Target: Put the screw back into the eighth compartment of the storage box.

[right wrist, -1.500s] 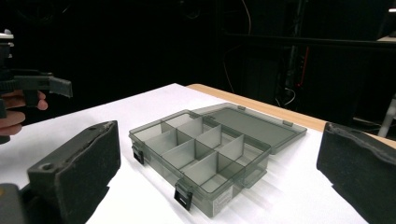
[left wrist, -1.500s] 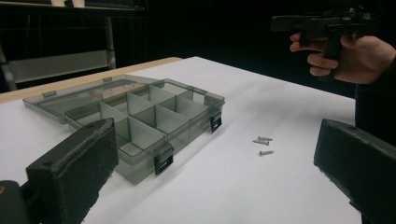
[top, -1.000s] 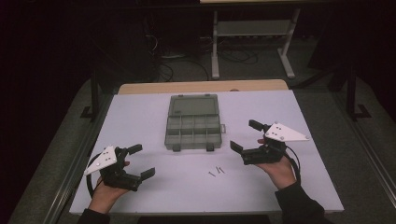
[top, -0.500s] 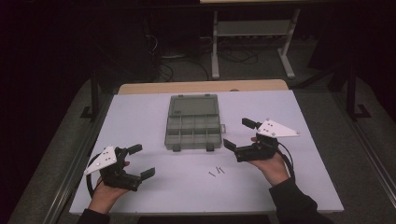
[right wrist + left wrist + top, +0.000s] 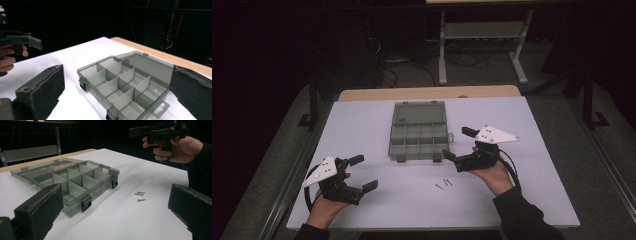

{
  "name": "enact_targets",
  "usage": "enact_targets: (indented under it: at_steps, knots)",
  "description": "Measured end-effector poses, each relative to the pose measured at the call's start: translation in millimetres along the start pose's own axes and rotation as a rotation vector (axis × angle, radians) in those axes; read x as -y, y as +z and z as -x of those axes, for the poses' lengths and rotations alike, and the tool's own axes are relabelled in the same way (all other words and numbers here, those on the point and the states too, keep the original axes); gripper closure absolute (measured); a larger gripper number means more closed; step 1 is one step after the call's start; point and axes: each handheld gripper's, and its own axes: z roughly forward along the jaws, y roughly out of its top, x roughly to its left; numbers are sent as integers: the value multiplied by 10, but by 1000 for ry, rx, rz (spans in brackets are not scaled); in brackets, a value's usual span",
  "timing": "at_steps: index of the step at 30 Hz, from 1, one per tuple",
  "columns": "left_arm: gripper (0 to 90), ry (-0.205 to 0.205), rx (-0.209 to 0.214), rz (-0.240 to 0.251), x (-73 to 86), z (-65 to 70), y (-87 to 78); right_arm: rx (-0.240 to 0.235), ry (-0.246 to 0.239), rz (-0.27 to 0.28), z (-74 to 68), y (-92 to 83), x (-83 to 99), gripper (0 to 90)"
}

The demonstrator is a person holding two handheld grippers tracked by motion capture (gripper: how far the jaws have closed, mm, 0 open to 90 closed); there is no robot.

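R gripper (image 5: 456, 144): jaws wide apart, nothing held; moved in twd box since a sec ago, now just beside its front R corner.
L gripper (image 5: 363, 172): agape, empty, hasn't moved.
Box (image 5: 418, 132): lid flat back, compartments empty.
Screws (image 5: 443, 184): loose on table (image 5: 542, 165), near box front.
Means: prob. pick screws next.

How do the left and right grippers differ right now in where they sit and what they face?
The left gripper sits low near the table's near-left edge, away from the compartment box; the right gripper sits by that box's near-right corner. The left gripper view takes in the three screws between its jaws; the right gripper view looks into the open box's compartments. Both are open, hold nothing, and carry a grey three-cornered plate.
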Motion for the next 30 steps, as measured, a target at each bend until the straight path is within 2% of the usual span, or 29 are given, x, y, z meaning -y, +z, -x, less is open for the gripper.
enact_targets:
  at_steps: [8, 9, 14, 19, 24, 30]
  knots:
    - [0, -5, 2, -1, 7, 5, -2, -11, 12, -77, -17, 48, 14, 14]
    - [0, -4, 1, -1, 6, 5, -4, -8, 11, -103, -20, 51, 22, 24]
    - [0, -2, 1, -3, 7, 5, -5, -5, 27, -163, -13, 48, 34, 69]
    - [0, -3, 3, -2, 13, 4, -1, 3, 23, -234, -7, 49, 58, 122]
    - [0, -3, 3, -4, 15, 4, 3, -6, 31, -266, -23, 54, 64, 139]
    - [0, -3, 6, -1, 17, 2, 6, -20, 43, -330, -46, 93, 100, 192]
